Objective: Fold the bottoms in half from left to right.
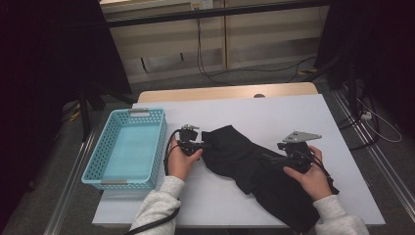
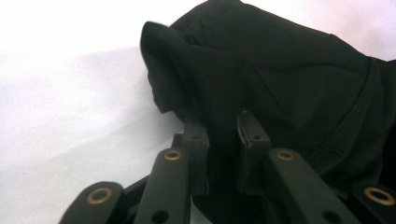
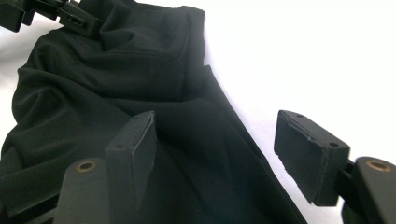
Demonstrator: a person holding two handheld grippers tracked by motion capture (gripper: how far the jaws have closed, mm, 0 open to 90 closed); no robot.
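Left tongs (image 2: 222, 140): jaws drawn nearly together on a fold at the edge of the black, soft fabric garment (image 1: 254, 166); in the left gripper view cloth appears to sit between the pads, though dark on dark makes the bite hard to confirm. In the high view these tongs (image 1: 199, 145) sit left of centre, at the garment's upper-left end.

Right tongs (image 3: 215, 154): jaws well apart, one pad over the cloth, the other over bare white, straddling the garment's side edge without gripping it. In the high view they (image 1: 284, 157) lie right of centre, above the garment's middle.

The garment rests crumpled on the white-covered surface (image 1: 274, 112), its long axis running from upper left to lower right of the high view, the lower end reaching the near edge beneath the right forearm.

Judgement: the open right tongs are nearer the free lower portion; any coming grasp falls to them.

A light blue perforated plastic basket (image 1: 105, 147) stands at the left, apart from the garment.
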